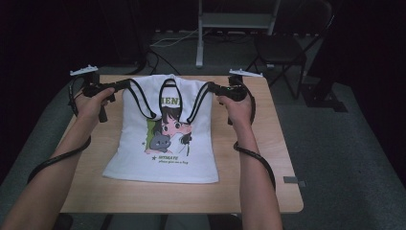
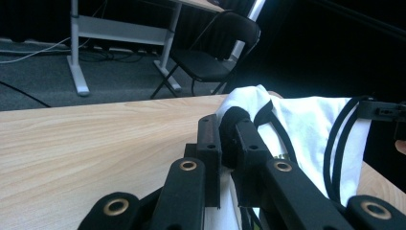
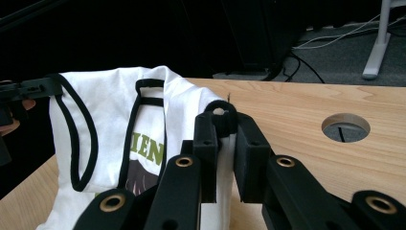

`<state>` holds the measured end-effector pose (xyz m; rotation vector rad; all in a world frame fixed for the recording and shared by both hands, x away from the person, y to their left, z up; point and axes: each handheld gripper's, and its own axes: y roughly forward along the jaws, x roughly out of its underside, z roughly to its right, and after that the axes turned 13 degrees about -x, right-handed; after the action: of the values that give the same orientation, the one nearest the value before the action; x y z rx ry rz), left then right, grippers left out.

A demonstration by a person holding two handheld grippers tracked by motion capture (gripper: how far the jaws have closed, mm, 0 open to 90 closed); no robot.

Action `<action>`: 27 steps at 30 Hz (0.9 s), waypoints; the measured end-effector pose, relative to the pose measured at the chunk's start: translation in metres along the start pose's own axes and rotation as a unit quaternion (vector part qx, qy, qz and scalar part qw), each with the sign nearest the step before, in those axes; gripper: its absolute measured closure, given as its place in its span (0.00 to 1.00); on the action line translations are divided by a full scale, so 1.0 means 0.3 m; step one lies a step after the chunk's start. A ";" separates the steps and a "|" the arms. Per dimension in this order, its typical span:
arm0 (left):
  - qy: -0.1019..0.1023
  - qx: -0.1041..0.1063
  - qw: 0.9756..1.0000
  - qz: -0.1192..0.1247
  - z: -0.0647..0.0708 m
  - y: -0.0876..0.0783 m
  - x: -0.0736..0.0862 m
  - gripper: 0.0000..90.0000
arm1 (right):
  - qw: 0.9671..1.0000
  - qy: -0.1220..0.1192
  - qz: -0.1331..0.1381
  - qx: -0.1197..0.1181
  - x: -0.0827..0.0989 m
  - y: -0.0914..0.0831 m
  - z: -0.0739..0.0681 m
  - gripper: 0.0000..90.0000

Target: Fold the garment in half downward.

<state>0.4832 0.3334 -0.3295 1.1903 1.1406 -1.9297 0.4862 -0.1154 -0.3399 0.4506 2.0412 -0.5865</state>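
We hold a white sleeveless top [image 1: 165, 134] by its two shoulder straps, one strap in each set of tongs, with the hem resting on the wooden table [image 1: 268, 158] and the strap end lifted a little off the far half of it.

On the left, the left gripper [image 1: 125, 85] is clamped on the black-trimmed left strap; in the left gripper view the jaws of the left gripper [image 2: 229, 125] stand narrow, with a bunch of white cloth and black edging pinched between them.

In the middle, the top lies with its printed front up, its long axis running from the hem nearest us to the neckline at the far side, so the neck points away from us toward the chair [image 1: 282, 50].

On the right, the right gripper [image 1: 213, 88] is likewise closed on the right strap, and the right gripper view shows the right gripper [image 3: 225, 125] nipping the trim just at the jaw tips.

To do this step well, we judge that both hands should keep level and pull gently apart so the cloth stays taut and square. The right-hand bite looks shallow and could slip, so we should move slowly and evenly.
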 end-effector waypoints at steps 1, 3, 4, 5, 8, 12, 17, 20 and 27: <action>0.000 0.000 1.000 0.000 0.000 0.001 0.000 0.92 | 1.000 0.000 0.001 -0.001 0.000 0.000 0.001 0.90; 0.001 0.001 1.000 0.000 0.000 0.003 0.002 0.92 | 1.000 -0.002 0.003 -0.003 0.000 -0.001 0.002 0.90; 0.002 0.001 1.000 -0.001 0.000 0.004 0.003 0.92 | 1.000 -0.002 0.004 -0.005 0.001 -0.001 0.001 0.90; 0.005 0.001 1.000 -0.004 -0.002 0.004 0.007 0.92 | 1.000 -0.001 0.003 -0.005 0.002 -0.001 0.001 0.90; 0.005 0.001 1.000 -0.004 -0.004 0.001 0.014 0.92 | 1.000 -0.005 -0.001 -0.010 0.013 -0.001 0.005 0.90; -0.001 0.001 1.000 -0.005 -0.009 -0.006 0.029 0.92 | 1.000 0.001 0.001 -0.014 0.025 -0.007 0.004 0.90; 0.004 0.004 1.000 -0.006 -0.007 -0.014 0.044 0.92 | 1.000 -0.003 -0.004 -0.019 0.041 -0.012 0.000 0.90; 0.006 0.006 1.000 -0.007 -0.006 -0.021 0.052 0.92 | 1.000 -0.002 0.000 -0.028 0.050 -0.020 -0.003 0.90; 0.010 0.011 1.000 -0.007 -0.007 -0.035 0.074 0.92 | 0.999 0.006 0.002 -0.045 0.080 -0.031 -0.002 0.90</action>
<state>0.4659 0.3390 -0.3463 1.2188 1.1436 -1.9504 0.4689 -0.1206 -0.3583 0.4052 2.0688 -0.4891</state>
